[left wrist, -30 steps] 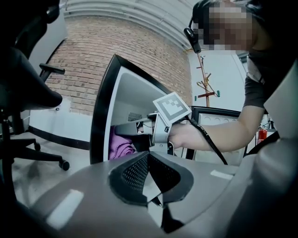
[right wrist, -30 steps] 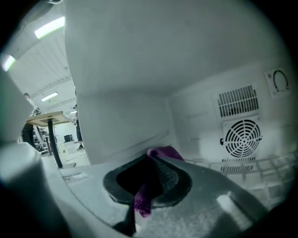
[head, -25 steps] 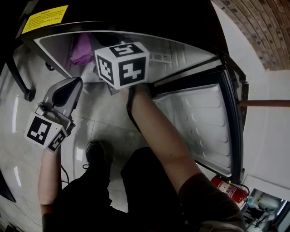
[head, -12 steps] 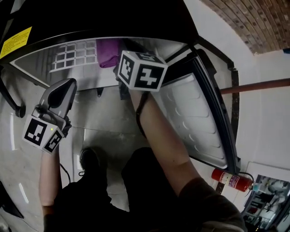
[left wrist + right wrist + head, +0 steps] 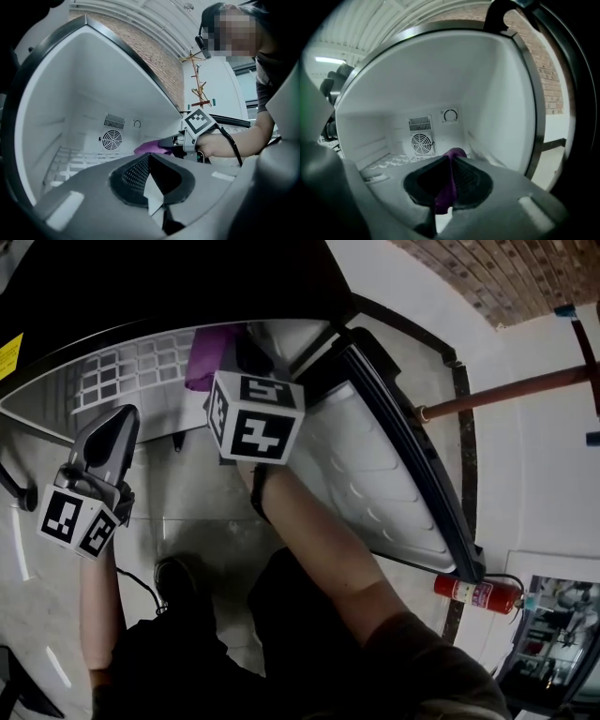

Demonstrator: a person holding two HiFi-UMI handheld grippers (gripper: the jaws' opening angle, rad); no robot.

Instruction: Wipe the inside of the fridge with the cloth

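The open fridge point(image 5: 141, 362) has a white interior with a wire shelf point(image 5: 389, 161), and a fan grille point(image 5: 422, 141) and a dial point(image 5: 450, 116) on its back wall. My right gripper point(image 5: 451, 159) reaches inside, shut on the purple cloth point(image 5: 449, 183), whose end sticks out past the jaw tips. From the head view the cloth point(image 5: 211, 357) shows just beyond the right gripper's marker cube point(image 5: 255, 416), near the fridge's right side. My left gripper point(image 5: 120, 420) hovers at the fridge's front edge, left of the right one, shut and holding nothing. Its view shows the cloth point(image 5: 151, 148) ahead.
The fridge door point(image 5: 375, 484) stands swung open at the right. A red fire extinguisher point(image 5: 473, 592) lies on the floor beyond the door's end. A copper-coloured pipe point(image 5: 506, 390) runs along the wall. The person's legs and a shoe point(image 5: 173, 577) are on the tiled floor below.
The right gripper has carried the cloth rightward across the fridge interior, toward the door-side wall. The left gripper has stayed beside the fridge front. The head view has swung.
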